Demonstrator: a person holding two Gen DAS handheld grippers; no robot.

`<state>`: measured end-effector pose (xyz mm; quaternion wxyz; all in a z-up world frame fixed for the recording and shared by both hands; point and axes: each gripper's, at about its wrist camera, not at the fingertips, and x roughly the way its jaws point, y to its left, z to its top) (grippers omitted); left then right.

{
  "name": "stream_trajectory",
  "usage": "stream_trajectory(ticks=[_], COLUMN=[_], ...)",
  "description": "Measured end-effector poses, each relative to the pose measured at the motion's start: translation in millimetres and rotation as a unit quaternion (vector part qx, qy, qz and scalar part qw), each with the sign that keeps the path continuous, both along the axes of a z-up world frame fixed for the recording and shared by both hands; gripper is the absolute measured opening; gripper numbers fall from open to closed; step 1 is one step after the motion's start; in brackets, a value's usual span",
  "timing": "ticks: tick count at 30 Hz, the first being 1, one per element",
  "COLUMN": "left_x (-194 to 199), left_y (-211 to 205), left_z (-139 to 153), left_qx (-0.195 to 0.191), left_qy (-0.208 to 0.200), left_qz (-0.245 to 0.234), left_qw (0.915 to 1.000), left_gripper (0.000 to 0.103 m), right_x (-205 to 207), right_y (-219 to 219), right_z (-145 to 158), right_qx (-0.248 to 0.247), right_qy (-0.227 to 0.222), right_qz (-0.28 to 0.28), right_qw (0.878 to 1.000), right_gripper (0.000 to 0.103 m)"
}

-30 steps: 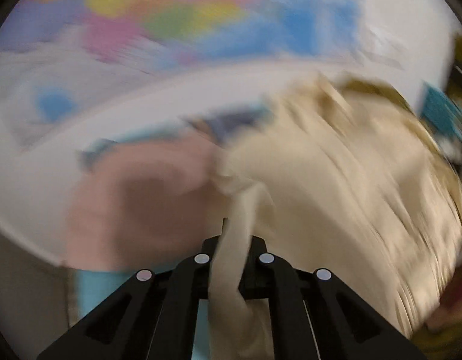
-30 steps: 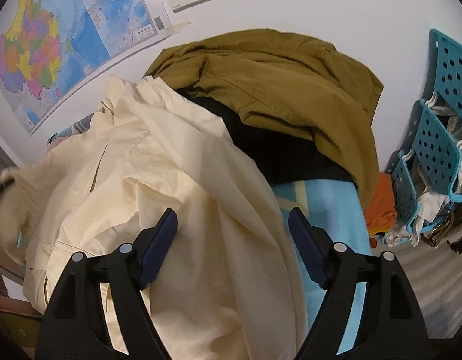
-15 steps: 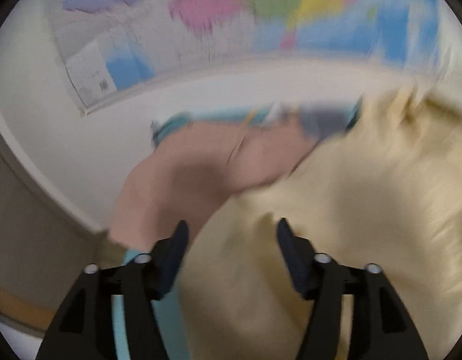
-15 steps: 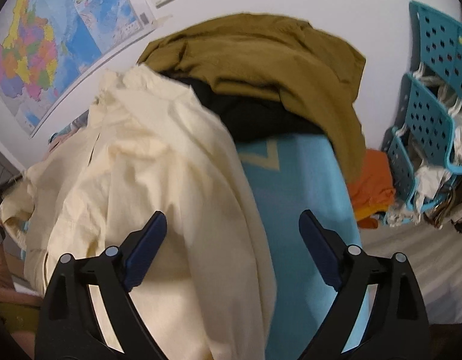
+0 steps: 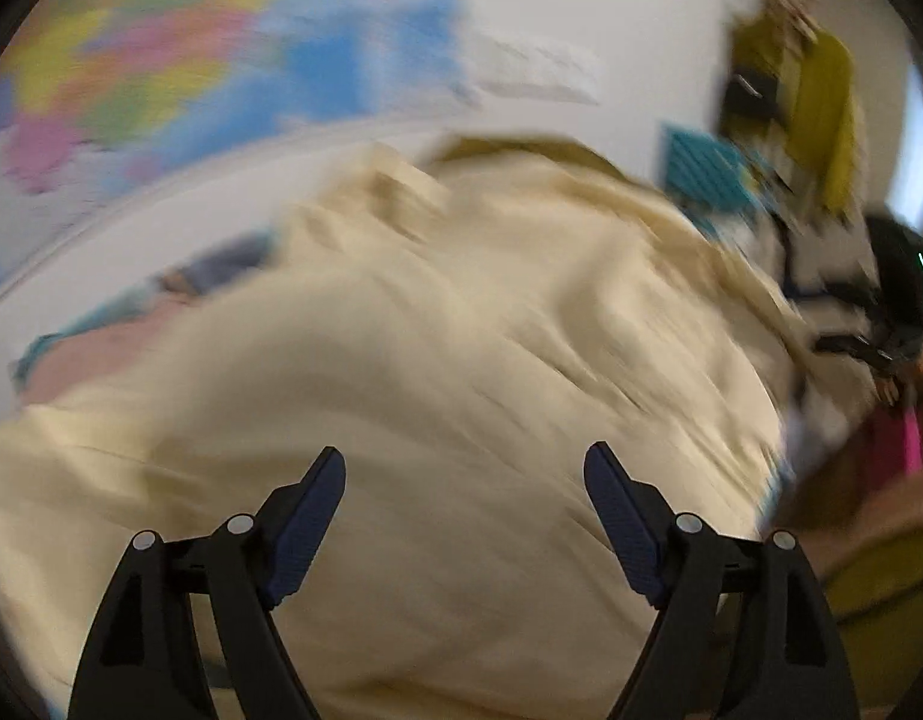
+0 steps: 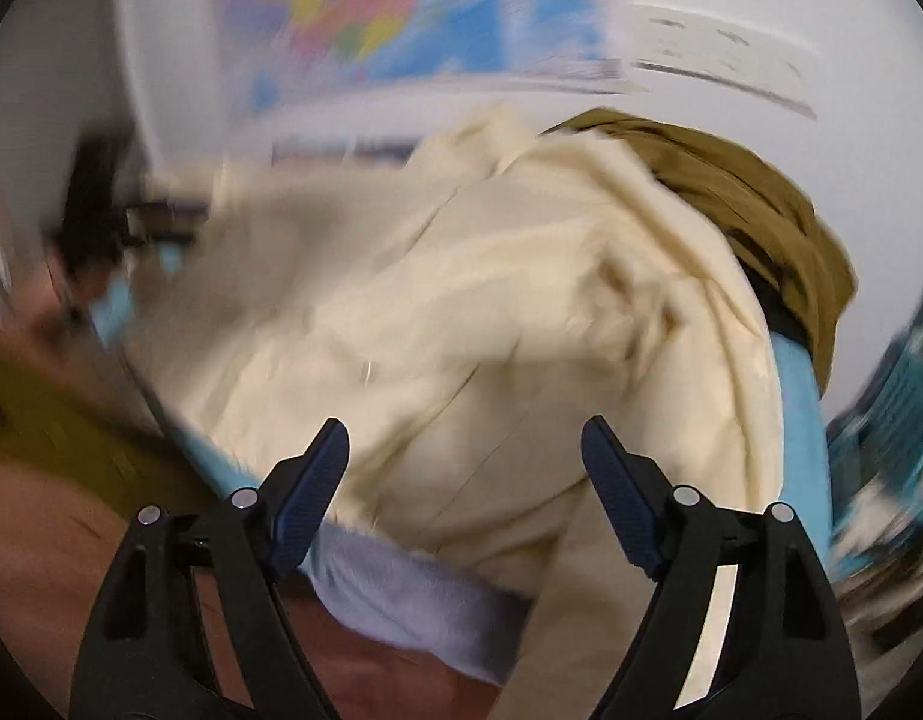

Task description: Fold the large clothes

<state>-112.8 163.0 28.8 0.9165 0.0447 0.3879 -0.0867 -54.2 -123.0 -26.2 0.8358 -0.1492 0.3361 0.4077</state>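
A large cream garment [image 5: 461, 330] lies crumpled over the light-blue surface [image 6: 797, 420] and fills both blurred views; in the right wrist view it is the cream garment [image 6: 491, 300]. Behind it sits an olive-brown garment [image 6: 731, 192] on top of something dark. My left gripper [image 5: 464, 453] hovers over the cream cloth with its jaws opening and nothing pinched between them. My right gripper [image 6: 464, 425] is also above the cream cloth; its jaws are wide and closing slightly, with no cloth pressed by the pads.
A coloured map [image 6: 371, 18] and wall sockets [image 6: 719, 54] are on the white wall behind. Teal perforated baskets [image 5: 707, 174] stand at the right. A pale grey-lilac strip of cloth [image 6: 413, 588] lies at the near edge under the right gripper.
The left gripper let go of the cream cloth strip it pinched and opened wide. Both grippers swung sideways fast over the cream garment, so both views are blurred.
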Motion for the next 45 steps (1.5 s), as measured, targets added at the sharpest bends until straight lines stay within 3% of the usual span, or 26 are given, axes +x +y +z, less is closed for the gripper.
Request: stream_trajectory(ticks=[2, 4, 9, 11, 12, 14, 16, 18, 21, 22, 24, 27, 28, 29, 31, 33, 34, 35, 38, 43, 45], left_x=[-9.7, -21.5, -58.6, -70.9, -76.0, -86.8, -93.8, -99.2, -98.2, -97.2, -91.9, -82.0, -78.3, -76.9, -74.3, -74.6, -74.6, -73.7, -71.4, -71.8, -70.9], left_y=[-13.9, -19.2, 1.3, 7.6, 11.7, 17.5, 19.4, 14.6, -2.9, -4.8, -4.1, 13.7, 19.6, 26.2, 40.7, 57.0, 59.9, 61.7, 60.3, 63.6, 64.7], left_z=[-13.1, -23.8, -29.8, -32.3, -35.0, -43.0, -49.4, -55.2, -65.5, -67.1, -67.2, -65.6, -66.2, -65.1, -63.0, -60.6, -58.7, -57.0, -51.9, -36.2, -30.3], left_qx=[0.002, -0.011, -0.038, -0.046, -0.049, -0.049, -0.052, -0.041, 0.007, 0.006, -0.028, -0.085, -0.099, -0.106, -0.124, -0.171, -0.172, -0.174, -0.175, -0.172, -0.166], left_qy=[0.01, 0.024, 0.023, 0.024, 0.027, 0.038, 0.049, 0.057, 0.064, 0.065, 0.061, 0.054, 0.057, 0.053, 0.057, 0.059, 0.058, 0.059, 0.05, 0.025, 0.014], left_qz=[-0.025, -0.034, -0.005, 0.01, 0.018, 0.03, 0.03, 0.03, 0.03, 0.032, 0.04, 0.091, 0.104, 0.121, 0.149, 0.169, 0.179, 0.185, 0.194, 0.198, 0.197], left_qw=[0.9996, 0.9991, 0.999, 0.9986, 0.9983, 0.9976, 0.997, 0.9971, 0.9975, 0.9973, 0.9969, 0.9907, 0.988, 0.9855, 0.9793, 0.9688, 0.967, 0.9654, 0.964, 0.9645, 0.9662], left_gripper=[0.079, 0.079, 0.081, 0.083, 0.083, 0.084, 0.087, 0.087, 0.089, 0.089, 0.089, 0.086, 0.074, 0.052, 0.03, 0.022, 0.021, 0.021, 0.021, 0.021, 0.021], right_x=[-16.0, -24.8, -50.4, -50.1, -46.1, -32.1, -16.1, -2.4, 13.7, 17.6, 18.6, 11.7, 8.5, 4.6, -5.2, -14.4, -17.1, -17.2, -17.5, -38.8, -41.1], right_y=[17.1, 24.2, 50.5, 60.1, 63.1, 58.1, 48.7, 48.4, 63.9, 69.7, 72.7, 58.8, 52.8, 43.8, 29.9, 22.0, 21.1, 16.7, 4.1, 13.2, 23.5], right_z=[-17.3, -27.1, -41.1, -45.2, -45.4, -34.9, -15.3, 0.8, 9.3, 7.0, 0.4, -6.8, -8.4, -12.5, -21.4, -31.6, -37.9, -44.6, -49.0, -47.5, -55.3], right_qx=[-0.051, -0.053, -0.067, -0.077, -0.074, -0.026, 0.032, 0.066, 0.069, 0.066, 0.06, 0.062, 0.06, 0.056, 0.048, 0.016, -0.014, -0.017, 0.002, 0.001, -0.043], right_qy=[-0.026, -0.02, -0.073, -0.091, -0.081, -0.055, -0.043, -0.051, -0.061, -0.054, -0.044, -0.036, -0.035, -0.036, -0.036, -0.055, -0.074, -0.064, -0.061, -0.076, -0.105], right_qz=[0.009, 0.025, 0.068, 0.064, 0.062, 0.049, 0.027, -0.003, -0.027, -0.023, -0.019, -0.037, -0.044, -0.061, -0.076, -0.104, -0.124, -0.126, -0.157, -0.107, -0.118], right_qw=[0.998, 0.998, 0.993, 0.991, 0.992, 0.997, 0.998, 0.996, 0.995, 0.996, 0.997, 0.997, 0.997, 0.996, 0.995, 0.993, 0.989, 0.99, 0.986, 0.991, 0.986], right_gripper=[0.078, 0.078, 0.078, 0.071, 0.066, 0.04, 0.03, 0.026, 0.023, 0.023, 0.024, 0.046, 0.064, 0.077, 0.078, 0.078, 0.08, 0.077, 0.078, 0.079, 0.08])
